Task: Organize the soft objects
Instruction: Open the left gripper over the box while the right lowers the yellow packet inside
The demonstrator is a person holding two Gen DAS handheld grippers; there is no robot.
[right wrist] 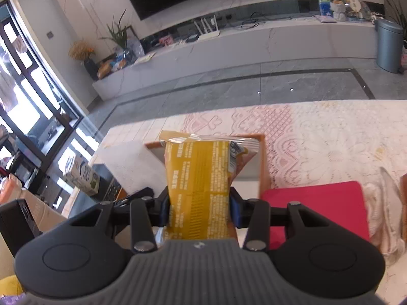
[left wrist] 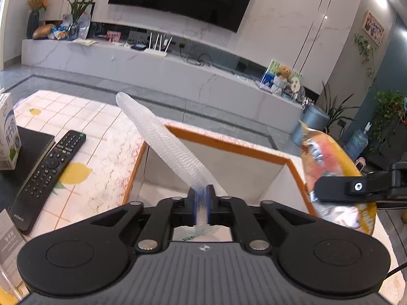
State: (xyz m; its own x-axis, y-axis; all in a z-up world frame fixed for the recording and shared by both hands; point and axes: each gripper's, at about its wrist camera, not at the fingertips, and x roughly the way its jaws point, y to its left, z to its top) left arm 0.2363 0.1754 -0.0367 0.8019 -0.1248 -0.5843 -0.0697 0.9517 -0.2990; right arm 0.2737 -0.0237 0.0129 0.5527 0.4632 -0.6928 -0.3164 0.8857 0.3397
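A white foam net sleeve (left wrist: 165, 139) sticks up and forward out of my left gripper (left wrist: 202, 200), whose pads are shut on its lower end. It hangs over the open white box with an orange rim (left wrist: 229, 147). My right gripper (right wrist: 199, 208) is shut on a yellow snack packet (right wrist: 198, 167), held above the same box's orange rim (right wrist: 262, 157). In the left wrist view the packet (left wrist: 328, 157) shows at the right edge of the box, with one of the right gripper's fingers (left wrist: 330, 190) across it.
A black remote control (left wrist: 48, 175), a milk carton (left wrist: 7, 132) and a black book (left wrist: 30, 147) lie left of the box on the lemon-print cloth. A red pad (right wrist: 315, 211) and a crumpled white cloth (right wrist: 381, 203) lie to its right on the lace tablecloth (right wrist: 318, 139).
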